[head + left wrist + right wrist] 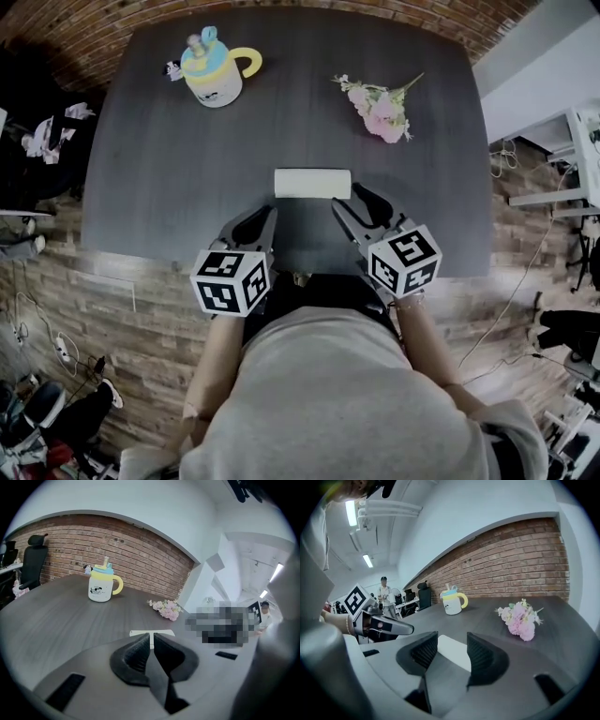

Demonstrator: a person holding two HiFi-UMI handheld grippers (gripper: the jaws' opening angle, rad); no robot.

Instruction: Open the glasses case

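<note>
A closed white glasses case (312,183) lies flat on the dark grey table (169,187), near its front edge. My left gripper (266,217) hovers just short of the case's left end. Its jaws stand almost together with nothing between them, and in the left gripper view (151,641) the case (164,632) shows beyond the tips. My right gripper (350,199) is at the case's right end with its jaws wide apart. In the right gripper view (451,644) the case (457,657) fills the gap between the pads without being pressed.
A white mug with a yellow handle and blue lid (216,70) stands at the far left of the table. A pink flower sprig (380,108) lies at the far right. A brick wall runs behind the table, with office chairs and desks off to the sides.
</note>
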